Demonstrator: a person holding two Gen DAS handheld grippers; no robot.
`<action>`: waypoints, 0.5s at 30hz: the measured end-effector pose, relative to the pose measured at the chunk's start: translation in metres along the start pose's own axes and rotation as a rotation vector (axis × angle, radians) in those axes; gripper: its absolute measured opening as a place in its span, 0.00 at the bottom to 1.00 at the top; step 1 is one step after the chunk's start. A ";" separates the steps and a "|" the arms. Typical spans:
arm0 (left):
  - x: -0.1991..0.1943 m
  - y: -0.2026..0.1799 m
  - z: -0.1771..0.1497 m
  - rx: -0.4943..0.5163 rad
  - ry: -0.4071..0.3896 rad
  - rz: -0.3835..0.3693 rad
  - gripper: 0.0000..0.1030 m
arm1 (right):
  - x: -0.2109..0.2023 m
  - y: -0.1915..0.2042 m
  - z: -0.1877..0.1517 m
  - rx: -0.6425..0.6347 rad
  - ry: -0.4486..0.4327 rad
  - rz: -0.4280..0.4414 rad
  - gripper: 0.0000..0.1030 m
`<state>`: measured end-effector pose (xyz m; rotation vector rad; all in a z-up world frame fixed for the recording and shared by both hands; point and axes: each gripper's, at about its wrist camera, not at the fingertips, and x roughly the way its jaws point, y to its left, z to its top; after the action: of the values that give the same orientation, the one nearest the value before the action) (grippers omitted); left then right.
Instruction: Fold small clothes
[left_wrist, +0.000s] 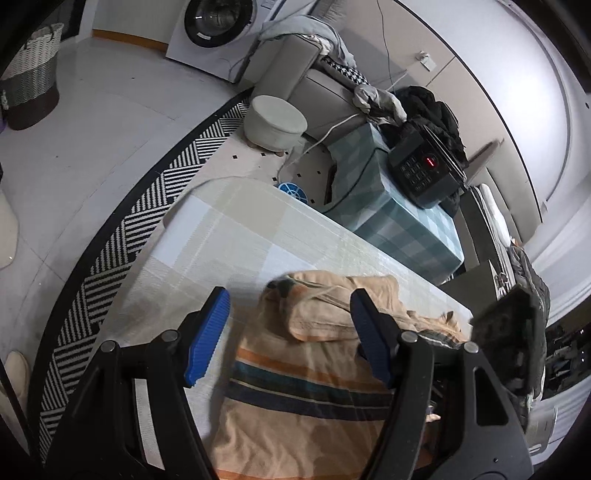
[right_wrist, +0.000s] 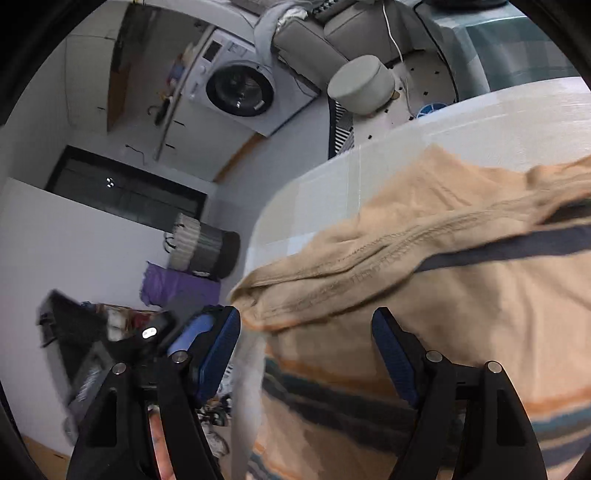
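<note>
A small peach shirt with orange, teal and navy stripes (left_wrist: 306, 369) lies on the table with a pale checked cloth (left_wrist: 229, 236); its upper part is folded over in a bunched roll. My left gripper (left_wrist: 291, 332) is open above the shirt, its blue pads to either side of the folded part, holding nothing. In the right wrist view the same shirt (right_wrist: 443, 280) fills the right side, its hemmed edge folded across. My right gripper (right_wrist: 306, 354) is open over the shirt's corner at the table's edge, holding nothing.
A teal checked box (left_wrist: 388, 206) with a black keypad device (left_wrist: 424, 166) stands beyond the table. A grey sofa with clothes (left_wrist: 317, 74), a round stool (left_wrist: 275, 122), a washing machine (right_wrist: 240, 88) and a woven laundry basket (right_wrist: 203, 247) stand around a striped rug (left_wrist: 122, 236).
</note>
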<state>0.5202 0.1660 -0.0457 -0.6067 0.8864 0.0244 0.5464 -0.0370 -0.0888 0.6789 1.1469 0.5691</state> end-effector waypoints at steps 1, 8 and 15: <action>0.000 0.003 0.001 -0.012 0.000 -0.004 0.63 | 0.004 -0.001 0.001 0.004 -0.012 -0.007 0.73; 0.005 0.016 0.003 -0.057 0.013 -0.015 0.63 | 0.018 -0.009 0.031 0.142 -0.078 0.128 0.74; 0.019 0.002 -0.004 0.058 0.053 0.014 0.63 | 0.004 -0.004 0.039 0.092 -0.070 0.071 0.74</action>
<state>0.5292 0.1617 -0.0621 -0.5493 0.9396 -0.0046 0.5853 -0.0441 -0.0845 0.8148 1.0914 0.5507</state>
